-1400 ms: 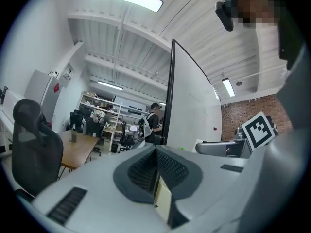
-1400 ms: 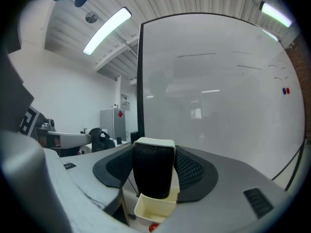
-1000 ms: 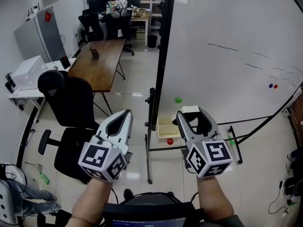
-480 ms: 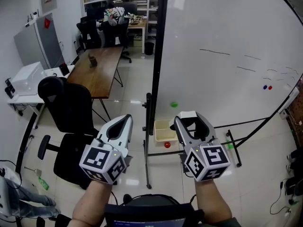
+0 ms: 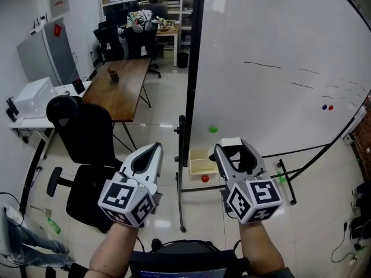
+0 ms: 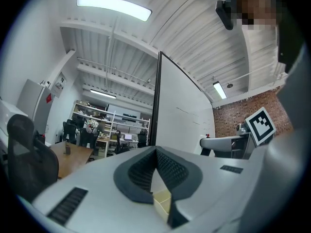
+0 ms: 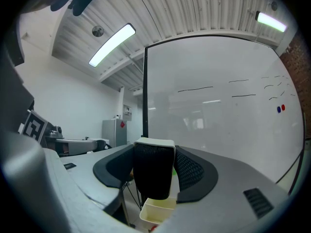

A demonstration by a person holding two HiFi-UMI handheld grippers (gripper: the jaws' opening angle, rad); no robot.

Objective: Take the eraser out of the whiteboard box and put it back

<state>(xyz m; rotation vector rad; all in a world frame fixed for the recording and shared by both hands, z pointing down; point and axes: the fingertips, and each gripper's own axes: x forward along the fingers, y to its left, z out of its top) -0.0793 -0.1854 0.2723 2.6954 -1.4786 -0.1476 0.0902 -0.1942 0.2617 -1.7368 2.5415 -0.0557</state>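
The right gripper (image 5: pixel 234 150) is pinching the eraser (image 7: pixel 152 171) between its jaws, holding it clear of the whiteboard box (image 5: pixel 200 161). The box is sitting low by the whiteboard's (image 5: pixel 278 33) left edge. The left gripper (image 5: pixel 152 148) is hanging idle, its jaws pressed together and empty. The return step appears to be in hand. The next move calls for lowering the eraser into the box, then releasing it.
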